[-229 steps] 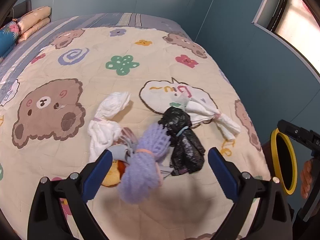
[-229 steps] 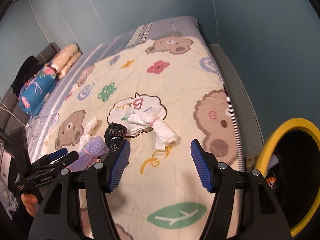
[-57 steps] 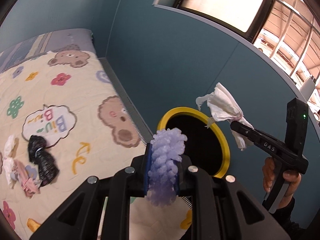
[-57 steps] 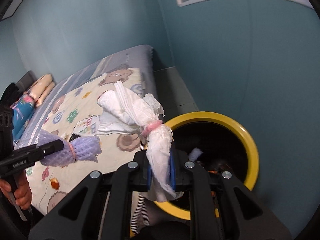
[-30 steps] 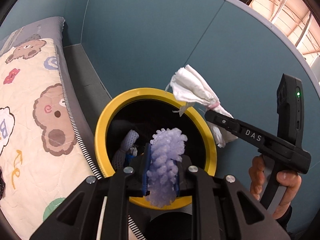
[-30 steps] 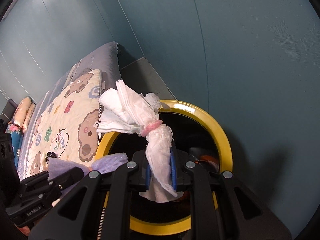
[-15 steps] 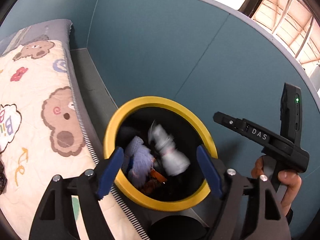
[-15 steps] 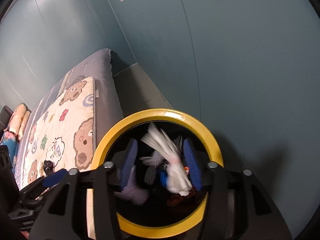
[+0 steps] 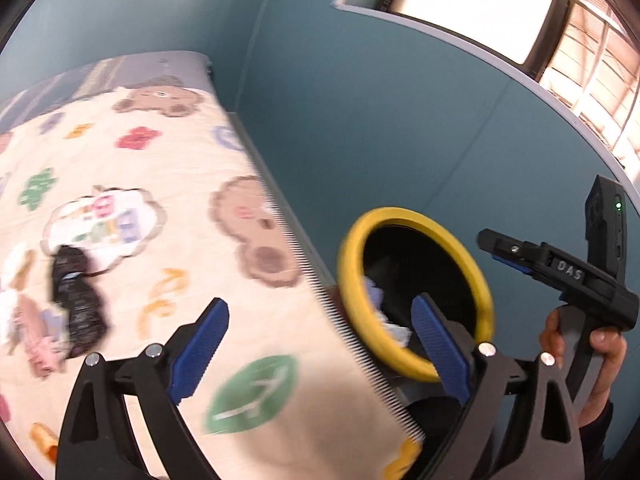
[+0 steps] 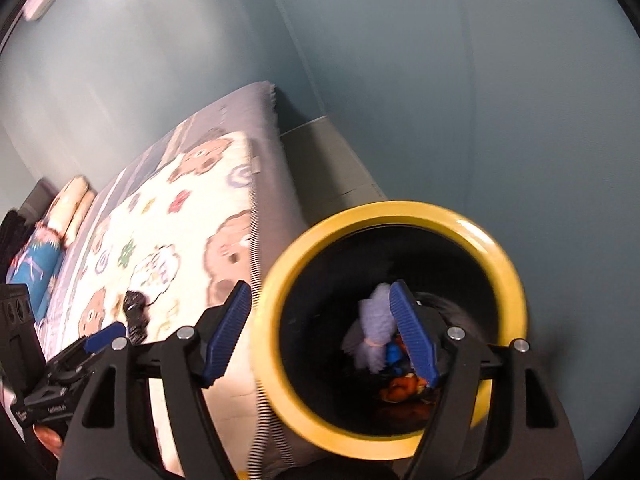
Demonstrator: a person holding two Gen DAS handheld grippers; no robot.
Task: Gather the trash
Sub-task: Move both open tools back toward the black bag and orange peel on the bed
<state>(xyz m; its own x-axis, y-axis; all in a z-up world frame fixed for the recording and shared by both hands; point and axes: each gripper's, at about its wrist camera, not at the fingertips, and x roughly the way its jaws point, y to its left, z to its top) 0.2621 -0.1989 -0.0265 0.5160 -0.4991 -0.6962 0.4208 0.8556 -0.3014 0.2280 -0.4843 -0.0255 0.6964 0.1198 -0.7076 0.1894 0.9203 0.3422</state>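
Observation:
A black bin with a yellow rim [image 10: 496,248] [image 9: 472,268] stands on the floor beside the bed. Inside it lies the purple bundle [image 10: 374,320] among other trash. My right gripper [image 10: 320,332] hovers over the bin's left rim, its jaws opening and empty. My left gripper [image 9: 318,348] is over the bed's edge, jaws opening wide, nothing between them. On the quilt a black bag [image 9: 76,296] [image 10: 134,312] lies beside white and pink bundles [image 9: 24,332]. The right gripper [image 9: 520,256] also shows at the right of the left wrist view, held by a hand.
The bed with a bear-patterned quilt [image 9: 160,216] fills the left. A teal wall [image 9: 380,120] runs close behind the bin, with a window [image 9: 480,4] above. Pillows [image 10: 68,200] lie at the bed's far end. A narrow grey floor strip [image 10: 332,168] separates bed and wall.
Both grippers opened and dropped the purple and white bundles into the bin. The left gripper has since swung left toward the bed; the right has shifted slightly left over the rim.

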